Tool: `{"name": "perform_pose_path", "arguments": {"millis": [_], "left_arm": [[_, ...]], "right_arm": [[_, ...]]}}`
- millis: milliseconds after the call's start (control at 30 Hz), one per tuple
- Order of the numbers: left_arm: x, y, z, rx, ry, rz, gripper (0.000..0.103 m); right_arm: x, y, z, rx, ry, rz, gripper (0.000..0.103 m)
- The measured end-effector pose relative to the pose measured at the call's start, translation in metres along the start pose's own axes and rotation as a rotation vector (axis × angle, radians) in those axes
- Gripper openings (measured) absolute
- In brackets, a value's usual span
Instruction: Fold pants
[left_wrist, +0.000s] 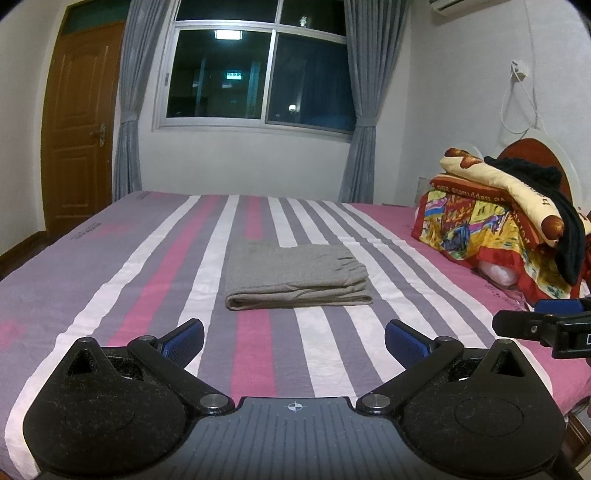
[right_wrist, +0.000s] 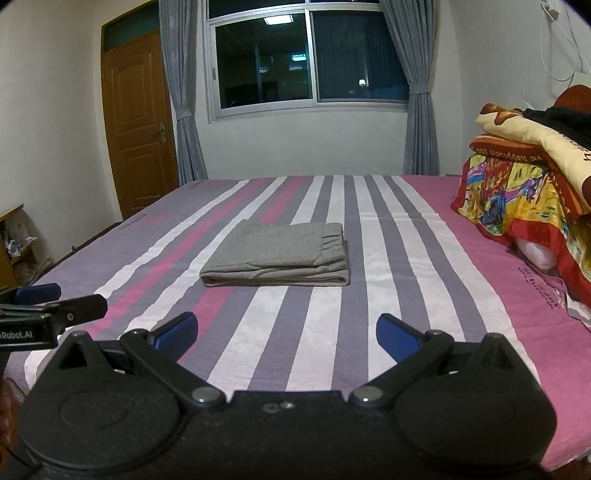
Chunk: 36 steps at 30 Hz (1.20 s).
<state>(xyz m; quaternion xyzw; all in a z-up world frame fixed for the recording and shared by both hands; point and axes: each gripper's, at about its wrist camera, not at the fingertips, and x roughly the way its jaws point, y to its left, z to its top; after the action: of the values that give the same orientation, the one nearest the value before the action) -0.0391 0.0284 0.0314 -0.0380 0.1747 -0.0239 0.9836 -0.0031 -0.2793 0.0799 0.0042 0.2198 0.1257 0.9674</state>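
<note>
The grey pants (left_wrist: 295, 275) are lying folded into a flat rectangle mid-bed, long axis running across the stripes, elastic waistband pointing right toward the piled bedding (left_wrist: 506, 218). The striped bedsheet (left_wrist: 147, 280) is stretching out around them. Both tools are hovering near the bed's edge, well apart from the pants: left gripper (left_wrist: 294, 341) spread wide, right gripper (right_wrist: 287, 338) likewise gaping, each gripping nothing.

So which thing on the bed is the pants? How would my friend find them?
Look at the big striped bed under the window. In its middle lie the grey pants, folded into a flat rectangle. Unlike the colourful blanket pile at the right, they are plain grey.
</note>
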Motion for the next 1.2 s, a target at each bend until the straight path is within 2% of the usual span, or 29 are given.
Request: {"name": "perform_pose_path", "arguments": {"millis": [867, 1033, 1200], "left_arm": [[-0.0012, 0.0012, 0.0075, 0.014, -0.011, -0.018, 0.103], [-0.0005, 0.0022, 0.0075, 0.028, -0.028, -0.005, 0.103], [-0.0032, -0.0010, 0.0063, 0.044, -0.044, -0.027, 0.103]], "right_arm": [[-0.0003, -0.0034, 0.0015, -0.003, 0.001, 0.009, 0.103], [0.0000, -0.0048, 0.0016, -0.005, 0.003, 0.010, 0.103], [0.0027, -0.0062, 0.0006, -0.004, 0.006, 0.005, 0.103]]}}
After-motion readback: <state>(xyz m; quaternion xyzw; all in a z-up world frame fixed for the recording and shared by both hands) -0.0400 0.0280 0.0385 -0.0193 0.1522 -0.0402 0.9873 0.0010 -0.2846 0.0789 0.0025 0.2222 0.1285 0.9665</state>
